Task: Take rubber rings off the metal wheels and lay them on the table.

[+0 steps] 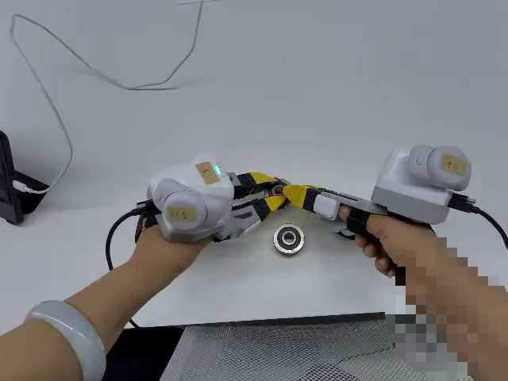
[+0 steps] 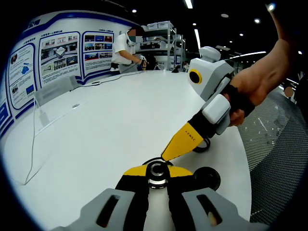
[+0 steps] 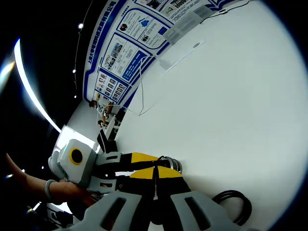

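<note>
My left gripper (image 1: 268, 196) is shut on a small metal wheel (image 2: 156, 174), held just above the white table (image 1: 317, 103). A black rubber ring (image 2: 153, 162) sits around that wheel's rim. My right gripper (image 1: 292, 193) comes in from the right, its yellow tips shut and pinching the ring's edge. In the right gripper view its jaws (image 3: 155, 172) are pressed together beside the held wheel (image 3: 172, 165). A second metal wheel (image 1: 289, 238) lies flat on the table below both grippers. A loose rubber ring (image 3: 233, 202) lies on the table under the right gripper.
A grey cable (image 1: 48, 103) loops across the back left of the table. A dark device (image 1: 8, 178) stands at the left edge. A perforated metal surface (image 1: 278, 349) runs along the near edge. A person (image 2: 126, 45) stands at a far bench.
</note>
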A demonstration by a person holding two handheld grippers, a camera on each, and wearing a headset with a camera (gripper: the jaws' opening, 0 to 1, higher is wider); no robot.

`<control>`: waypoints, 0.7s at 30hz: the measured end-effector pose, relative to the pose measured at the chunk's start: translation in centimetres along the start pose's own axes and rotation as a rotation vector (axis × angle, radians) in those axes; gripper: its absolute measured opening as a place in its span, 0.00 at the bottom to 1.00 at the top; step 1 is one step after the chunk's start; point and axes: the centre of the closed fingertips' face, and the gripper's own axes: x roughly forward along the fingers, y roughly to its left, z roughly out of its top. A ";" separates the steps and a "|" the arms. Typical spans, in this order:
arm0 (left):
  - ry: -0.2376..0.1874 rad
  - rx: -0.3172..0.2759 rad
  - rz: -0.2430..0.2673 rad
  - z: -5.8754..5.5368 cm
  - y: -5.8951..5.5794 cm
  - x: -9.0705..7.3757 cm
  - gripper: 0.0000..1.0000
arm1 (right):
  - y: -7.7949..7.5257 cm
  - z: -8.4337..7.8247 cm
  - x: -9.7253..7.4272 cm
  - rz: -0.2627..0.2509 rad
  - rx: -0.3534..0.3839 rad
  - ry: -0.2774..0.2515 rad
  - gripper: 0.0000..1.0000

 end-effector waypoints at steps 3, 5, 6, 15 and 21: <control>-0.014 0.002 -0.001 0.2 0.0 -0.3 0.15 | -0.2 0.0 0.1 -0.007 0.004 -0.002 0.01; -0.028 0.000 0.004 0.4 0.2 -0.6 0.18 | -0.3 0.0 0.1 -0.011 0.005 -0.006 0.01; -0.029 0.000 0.004 0.3 0.2 -0.7 0.19 | -0.3 0.1 0.2 -0.013 0.009 -0.007 0.01; -0.026 -0.001 0.009 -0.3 -0.1 -1.5 0.29 | 0.0 0.2 0.3 -0.005 0.014 -0.013 0.01; -0.029 -0.010 0.024 -0.7 0.0 -2.0 0.34 | 0.3 0.2 0.2 0.005 0.016 -0.015 0.01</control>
